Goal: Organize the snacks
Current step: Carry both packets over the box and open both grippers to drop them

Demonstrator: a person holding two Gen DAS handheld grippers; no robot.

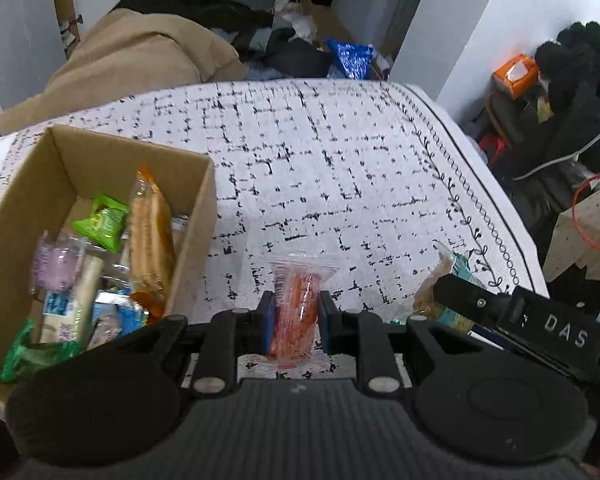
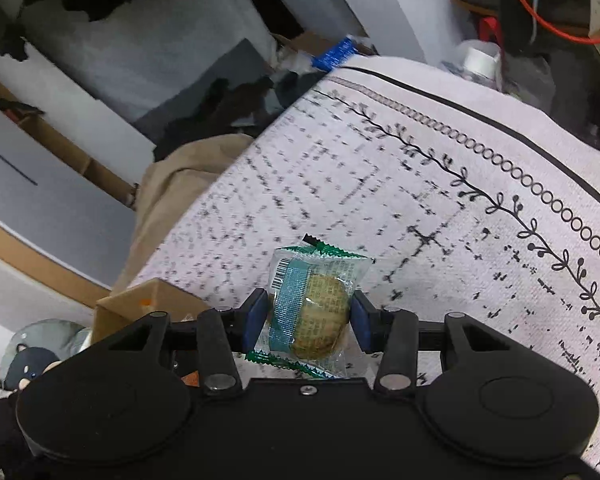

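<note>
My left gripper is shut on a clear packet of orange-red snack, held just above the patterned white cloth. To its left stands an open cardboard box holding several wrapped snacks, among them a green packet and an orange cracker pack. The right gripper's black arm shows at the right edge with its packet. In the right wrist view my right gripper is shut on a clear biscuit packet with green and teal edges, above the cloth. The box corner lies to its lower left.
The cloth-covered table ends in a bordered edge at the right. Beyond it are a tan garment, dark clothes, an orange tissue box, a blue wrapper and a red cord.
</note>
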